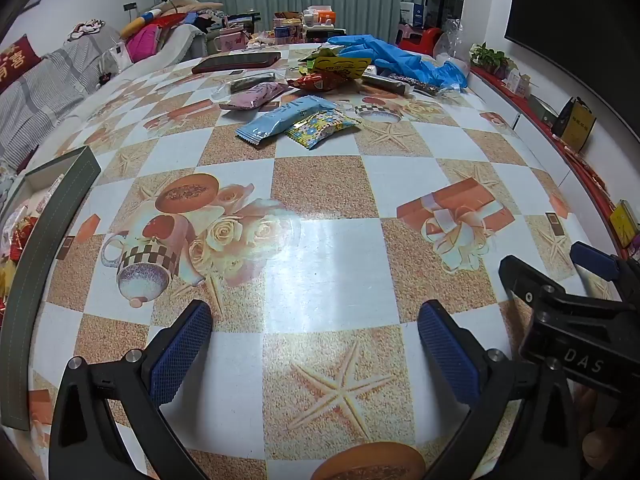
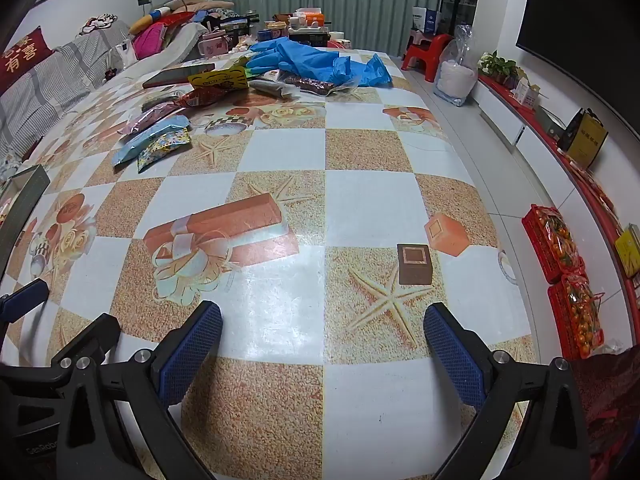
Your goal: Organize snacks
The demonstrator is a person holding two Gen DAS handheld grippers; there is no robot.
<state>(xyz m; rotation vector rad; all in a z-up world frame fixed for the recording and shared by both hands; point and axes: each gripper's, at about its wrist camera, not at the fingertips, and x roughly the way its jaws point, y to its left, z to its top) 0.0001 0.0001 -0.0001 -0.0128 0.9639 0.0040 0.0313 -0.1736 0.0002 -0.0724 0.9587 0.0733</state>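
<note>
Several snack packets lie in a loose heap at the far middle of the table: a light blue packet point(image 1: 280, 118) point(image 2: 150, 138), a yellow flowered packet point(image 1: 320, 128) point(image 2: 164, 152), a pink one point(image 1: 256, 96), a red one point(image 1: 320, 80) point(image 2: 202, 98) and a yellow one point(image 1: 340, 66) point(image 2: 218, 78). A dark green box point(image 1: 48, 248) point(image 2: 24, 196) with snacks inside stands at the left edge. My left gripper point(image 1: 314, 344) hovers open over bare tablecloth near the front. Beside it, my right gripper point(image 2: 322, 346) point(image 1: 560, 276) is open too, nothing between its fingers.
Blue plastic gloves point(image 1: 396, 58) point(image 2: 316, 60) and a dark phone point(image 1: 236, 63) lie behind the snacks. A sofa point(image 1: 48, 88) piled with clothes runs along the left. Red crates of oranges point(image 2: 568, 276) sit on the floor to the right, past the table edge point(image 2: 480, 184).
</note>
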